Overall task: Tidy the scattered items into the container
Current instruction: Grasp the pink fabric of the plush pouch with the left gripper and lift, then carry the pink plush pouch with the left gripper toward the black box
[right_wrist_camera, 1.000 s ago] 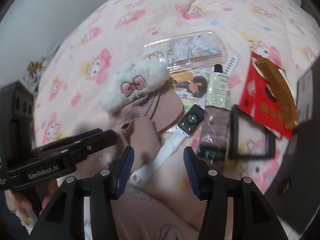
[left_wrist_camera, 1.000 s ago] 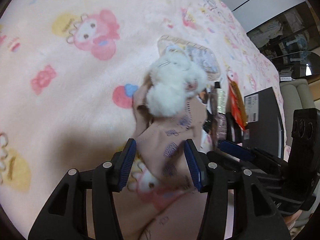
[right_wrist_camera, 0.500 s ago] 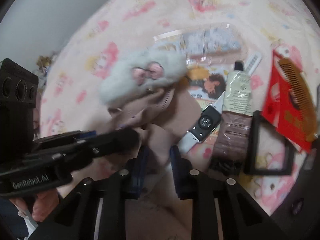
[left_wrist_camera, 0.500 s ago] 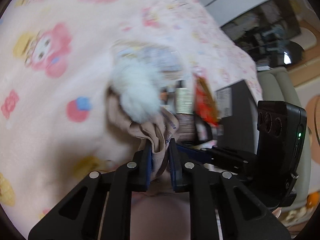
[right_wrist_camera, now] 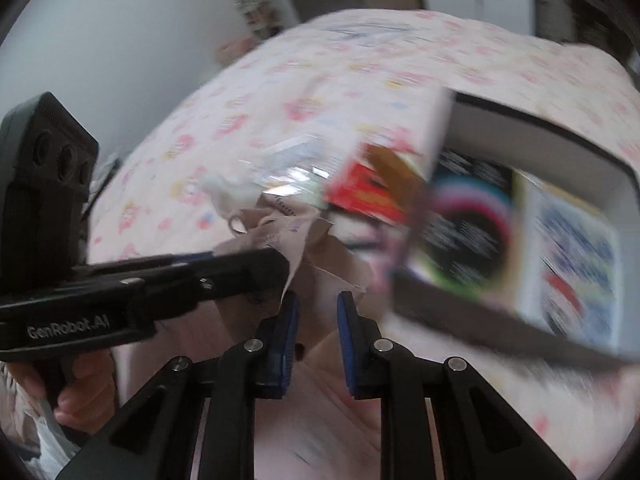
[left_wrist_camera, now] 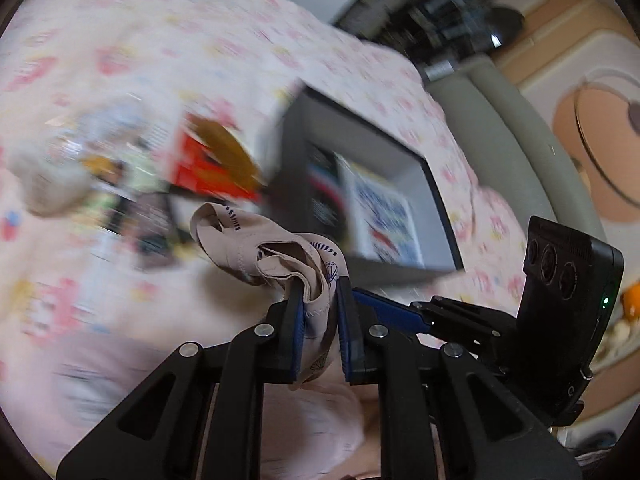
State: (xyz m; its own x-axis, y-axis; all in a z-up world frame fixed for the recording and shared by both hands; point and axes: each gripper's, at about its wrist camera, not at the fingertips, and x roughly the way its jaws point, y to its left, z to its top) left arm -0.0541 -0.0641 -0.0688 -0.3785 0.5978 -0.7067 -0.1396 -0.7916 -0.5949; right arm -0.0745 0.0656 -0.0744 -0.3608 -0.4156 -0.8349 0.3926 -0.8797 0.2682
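A beige cloth (left_wrist_camera: 276,252) with blue print hangs in the air over the bed. My left gripper (left_wrist_camera: 318,284) is shut on its lower fold. My right gripper (right_wrist_camera: 319,304) is shut on the same cloth (right_wrist_camera: 332,256) from the other side, with fabric running down between its blue pads. In the right wrist view the left gripper (right_wrist_camera: 282,266) reaches in from the left, close beside it. The grey box (left_wrist_camera: 404,156) with a black rim lies just right of the cloth and holds printed packets (right_wrist_camera: 572,248). Everything beyond the cloth is motion-blurred.
On the pink cartoon bedspread (left_wrist_camera: 160,40) lie a red packet with a brown comb (left_wrist_camera: 212,164), a white fluffy item (left_wrist_camera: 48,184), a clear plastic case (right_wrist_camera: 288,168) and dark tubes. A hand (right_wrist_camera: 80,376) grips the left tool. A grey sofa arm (left_wrist_camera: 520,128) stands beyond the bed.
Both grippers closed on the beige cloth, lifted it off the bed and swung right toward the grey box. The fluffy item that lay on the cloth stayed behind on the bed.
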